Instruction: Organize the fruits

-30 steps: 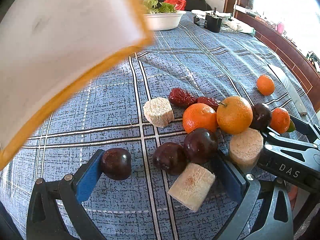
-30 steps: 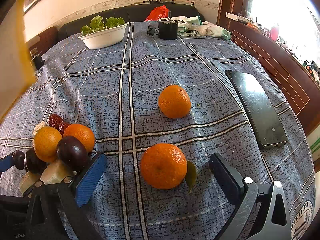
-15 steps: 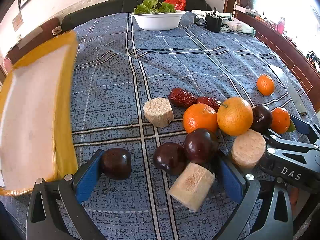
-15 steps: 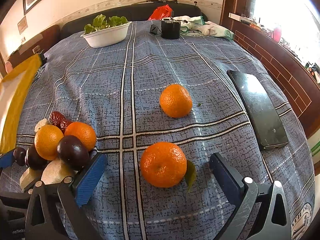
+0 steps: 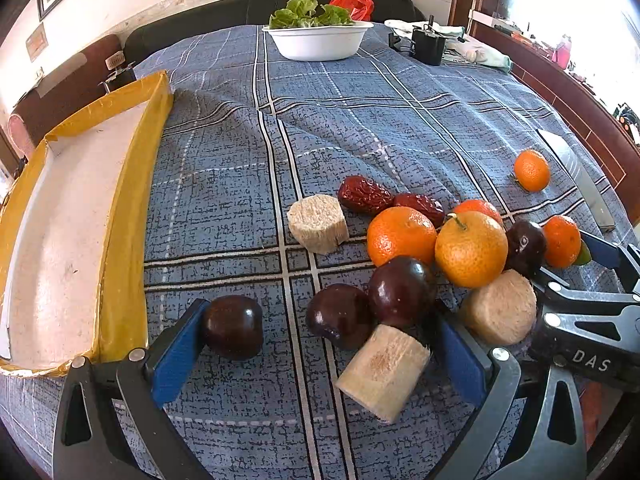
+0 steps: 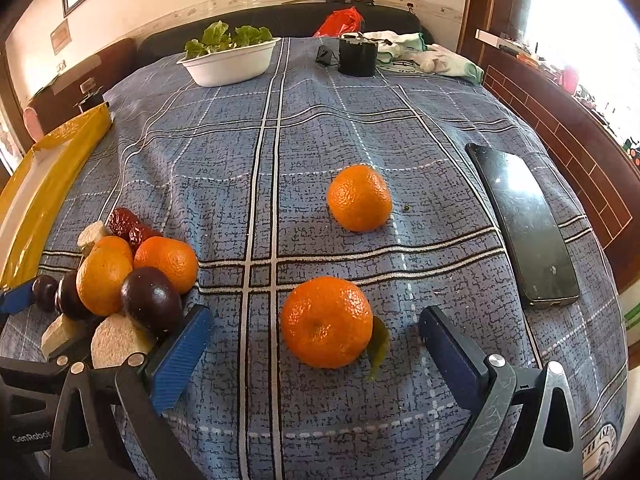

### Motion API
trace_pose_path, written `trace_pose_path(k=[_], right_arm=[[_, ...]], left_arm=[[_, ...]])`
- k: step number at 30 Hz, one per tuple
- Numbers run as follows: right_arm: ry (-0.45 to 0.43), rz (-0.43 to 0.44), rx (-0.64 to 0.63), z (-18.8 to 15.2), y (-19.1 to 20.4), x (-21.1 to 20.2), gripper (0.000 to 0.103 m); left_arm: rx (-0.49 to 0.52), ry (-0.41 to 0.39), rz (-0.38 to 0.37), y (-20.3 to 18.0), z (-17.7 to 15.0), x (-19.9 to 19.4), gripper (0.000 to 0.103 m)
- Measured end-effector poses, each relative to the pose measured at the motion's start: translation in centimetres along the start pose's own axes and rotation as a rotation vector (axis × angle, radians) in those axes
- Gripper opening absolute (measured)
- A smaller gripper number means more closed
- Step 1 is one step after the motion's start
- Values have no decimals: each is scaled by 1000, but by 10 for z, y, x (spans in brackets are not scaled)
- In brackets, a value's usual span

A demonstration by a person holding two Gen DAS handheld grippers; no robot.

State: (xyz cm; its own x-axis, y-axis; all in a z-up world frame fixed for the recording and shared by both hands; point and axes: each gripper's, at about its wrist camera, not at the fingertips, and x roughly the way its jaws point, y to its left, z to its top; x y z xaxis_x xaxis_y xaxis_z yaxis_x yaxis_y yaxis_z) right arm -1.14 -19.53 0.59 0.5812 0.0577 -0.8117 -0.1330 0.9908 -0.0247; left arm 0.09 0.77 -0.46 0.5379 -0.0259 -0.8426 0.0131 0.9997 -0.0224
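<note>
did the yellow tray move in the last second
Yes. In the left wrist view the yellow tray came down from in front of the white bowl and now lies on the cloth, left of the fruit.

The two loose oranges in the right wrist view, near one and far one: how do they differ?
The near orange lies between the open right gripper's fingers; the far orange lies well beyond them. The near orange has a green leaf at its side; the far orange shows none. The near orange looks bigger, though closeness may explain that. Both rest on the blue plaid cloth, apart from the fruit pile.
</note>
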Motion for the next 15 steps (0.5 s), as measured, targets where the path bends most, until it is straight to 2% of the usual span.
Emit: trace_pose_path(k=[5,7,11,13,15], right_arm=[[-51,30,49,-2,-9,-14,101],[-112,73,101,-2,-19,-27,99],[-288,104,169,-7,-29,-59,99],[-379,170,185,-12,-30,-73,99],[-406,259,178,-15,-27,-77,99]], left_arm=[[1,5,2,-1,0,0,103],[1,7,2,-2,0,0,103],[1,10,4,-1,0,0,103],[3,11,9,-1,0,0,103],[33,31,-17,2,0,-2,103]])
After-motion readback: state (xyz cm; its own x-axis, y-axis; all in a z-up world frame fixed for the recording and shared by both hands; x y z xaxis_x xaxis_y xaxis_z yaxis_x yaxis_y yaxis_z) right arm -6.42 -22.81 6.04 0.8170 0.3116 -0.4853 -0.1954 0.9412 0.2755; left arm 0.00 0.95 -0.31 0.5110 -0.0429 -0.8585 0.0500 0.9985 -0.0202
